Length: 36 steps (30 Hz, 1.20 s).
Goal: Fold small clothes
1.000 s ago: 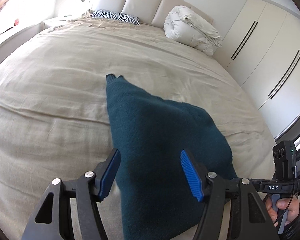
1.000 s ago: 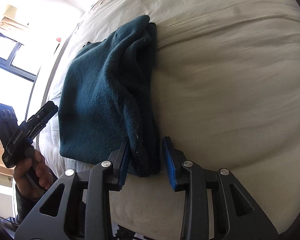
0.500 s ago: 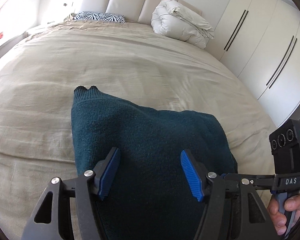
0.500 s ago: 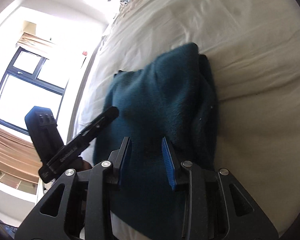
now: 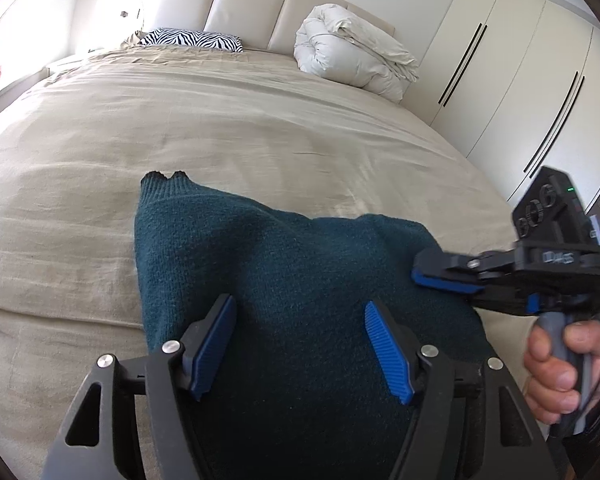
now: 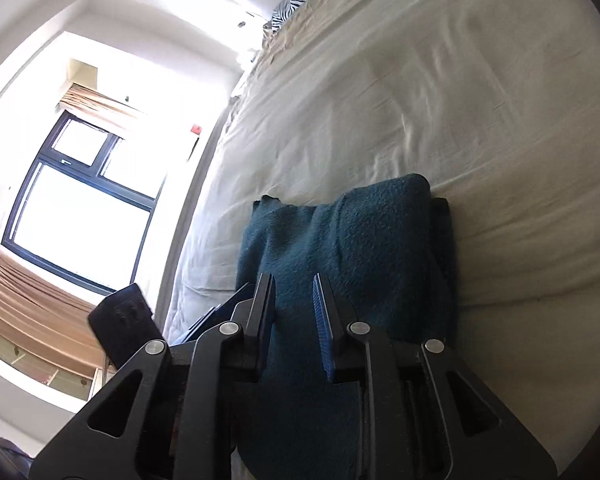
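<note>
A dark teal knitted garment (image 5: 284,280) lies folded on the beige bed (image 5: 260,132); its ribbed cuff end points toward the headboard. My left gripper (image 5: 298,346) is open, its blue pads spread over the garment's near part, holding nothing. My right gripper (image 5: 446,276) comes in from the right, held in a hand, its jaws turned flat over the garment's right edge. In the right wrist view the right gripper (image 6: 294,320) has a narrow gap between its pads, above the garment (image 6: 364,240). No cloth shows between them.
A rolled white duvet (image 5: 352,56) and a zebra-print pillow (image 5: 192,38) lie at the headboard. White wardrobe doors (image 5: 520,92) stand to the right. A window (image 6: 72,208) is beyond the bed's left side. The left gripper's body (image 6: 124,320) is close beside my right gripper.
The right gripper let go of the garment's edge, lifted and swung in over it beside the left gripper. The left gripper drew closer over the garment, staying open.
</note>
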Motion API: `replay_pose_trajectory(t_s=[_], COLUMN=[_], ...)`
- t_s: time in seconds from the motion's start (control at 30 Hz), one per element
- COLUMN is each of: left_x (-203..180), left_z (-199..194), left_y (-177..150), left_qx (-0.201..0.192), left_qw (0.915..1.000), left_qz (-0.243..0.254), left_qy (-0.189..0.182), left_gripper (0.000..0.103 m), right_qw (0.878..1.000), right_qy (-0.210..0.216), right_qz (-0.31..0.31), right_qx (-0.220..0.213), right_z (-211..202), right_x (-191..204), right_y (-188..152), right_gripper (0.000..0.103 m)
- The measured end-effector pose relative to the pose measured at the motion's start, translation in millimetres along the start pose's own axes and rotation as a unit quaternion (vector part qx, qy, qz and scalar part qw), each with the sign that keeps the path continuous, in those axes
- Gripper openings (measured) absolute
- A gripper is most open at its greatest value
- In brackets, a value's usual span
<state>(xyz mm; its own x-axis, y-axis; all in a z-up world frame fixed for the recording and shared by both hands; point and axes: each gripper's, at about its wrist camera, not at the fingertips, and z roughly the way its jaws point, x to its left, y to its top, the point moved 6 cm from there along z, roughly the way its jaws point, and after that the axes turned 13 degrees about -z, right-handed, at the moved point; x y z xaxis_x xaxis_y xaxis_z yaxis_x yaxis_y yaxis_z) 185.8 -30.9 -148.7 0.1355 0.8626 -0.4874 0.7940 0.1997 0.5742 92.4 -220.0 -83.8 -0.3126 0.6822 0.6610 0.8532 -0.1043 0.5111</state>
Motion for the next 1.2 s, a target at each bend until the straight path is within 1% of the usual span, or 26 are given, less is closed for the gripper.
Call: replay_pose_trajectory(t_s=[0.03,0.07,0.1,0.17,0.3,0.33,0.4,0.47,0.5,0.53,0.57,0.6,0.67,0.7,0.73,0.77,0.8,0.83,0.9,0.93,1.0,1.03,1.07,1.13,1.17,1.2], left_x=[1,2,2,2,-2,-3,-7,-13,-16,-20,-23,-27,-36,-41,-46,-52,-58,-65,-77,-84,-96,-100,-102,-105,-105,-103], left_z=[1,1,1,1,-12,-19,-37,-62,-77,-95,-114,-134,-173,-193,-212,-231,-249,-266,-297,-307,-321,-326,-330,-329,-325,-321], left_y=[0,0,0,0,-2,-2,-4,-8,-10,-12,-13,-13,-12,-11,-11,-10,-9,-8,-9,-10,-11,-12,-12,-14,-15,-16], left_qx=[0.001,0.001,0.0,-0.001,-0.007,-0.011,-0.022,-0.051,-0.074,-0.101,-0.129,-0.159,-0.217,-0.246,-0.272,-0.298,-0.326,-0.353,-0.4,-0.408,-0.414,-0.413,-0.407,-0.381,-0.366,-0.353], left_qw=[1.0,1.0,1.0,1.0,0.9999,0.9998,0.9994,0.9981,0.9961,0.9931,0.9894,0.9843,0.9716,0.9636,0.9552,0.9462,0.9363,0.9252,0.9029,0.8963,0.886,0.8834,0.8841,0.895,0.9017,0.9088], left_qz=[-0.003,-0.005,-0.005,-0.003,-0.006,-0.013,-0.019,-0.003,0.007,0.016,0.023,0.03,0.045,0.052,0.06,0.068,0.076,0.085,0.102,0.115,0.142,0.147,0.147,0.14,0.139,0.136], left_qy=[-0.002,-0.006,-0.007,-0.005,0.008,0.011,0.018,0.035,0.046,0.057,0.064,0.071,0.083,0.092,0.1,0.105,0.107,0.109,0.119,0.129,0.154,0.166,0.175,0.186,0.184,0.176], left_gripper=[0.069,0.069,0.069,0.069,0.069,0.07,0.077,0.092,0.095,0.101,0.103,0.103,0.103,0.103,0.103,0.103,0.103,0.103,0.103,0.103,0.103,0.103,0.103,0.103,0.103,0.103], right_qw=[1.0,1.0,0.999,0.998,0.997,0.996,0.992,0.988,0.984,0.98,0.975,0.969,0.953,0.943,0.932,0.919,0.901,0.882,0.848,0.834,0.817,0.812,0.809,0.804,0.804,0.807], right_qy=[-0.022,-0.008,0.013,0.026,-0.04,-0.066,-0.101,-0.126,-0.145,-0.162,-0.179,-0.198,-0.232,-0.246,-0.258,-0.268,-0.274,-0.277,-0.292,-0.303,-0.311,-0.311,-0.311,-0.31,-0.308,-0.305], right_qz=[0.011,0.021,0.033,0.057,0.047,0.044,0.026,0.005,-0.011,-0.031,-0.052,-0.074,-0.112,-0.131,-0.147,-0.161,-0.177,-0.192,-0.218,-0.228,-0.252,-0.26,-0.265,-0.271,-0.272,-0.274], right_qx=[0.013,0.012,-0.002,-0.024,-0.041,-0.046,-0.068,-0.093,-0.102,-0.11,-0.12,-0.129,-0.16,-0.181,-0.207,-0.24,-0.284,-0.328,-0.385,-0.4,-0.416,-0.419,-0.423,-0.429,-0.429,-0.424], right_z=[11,19,19,7,-32,-40,-67,-94,-104,-114,-124,-133,-155,-166,-176,-192,-207,-225,-253,-263,-280,-285,-295,-304,-310,-311], right_x=[-15,-24,-29,-37,-38,-37,-27,-11,0,13,27,40,67,81,96,111,129,146,178,190,214,224,233,248,256,261], right_y=[3,1,0,-6,-27,-29,-38,-44,-47,-51,-57,-59,-63,-58,-59,-51,-53,-53,-59,-59,-63,-64,-68,-70,-73,-76], right_gripper=[0.019,0.018,0.016,0.016,0.019,0.019,0.019,0.019,0.019,0.019,0.02,0.023,0.033,0.055,0.081,0.09,0.099,0.103,0.103,0.103,0.103,0.103,0.103,0.103,0.103,0.103])
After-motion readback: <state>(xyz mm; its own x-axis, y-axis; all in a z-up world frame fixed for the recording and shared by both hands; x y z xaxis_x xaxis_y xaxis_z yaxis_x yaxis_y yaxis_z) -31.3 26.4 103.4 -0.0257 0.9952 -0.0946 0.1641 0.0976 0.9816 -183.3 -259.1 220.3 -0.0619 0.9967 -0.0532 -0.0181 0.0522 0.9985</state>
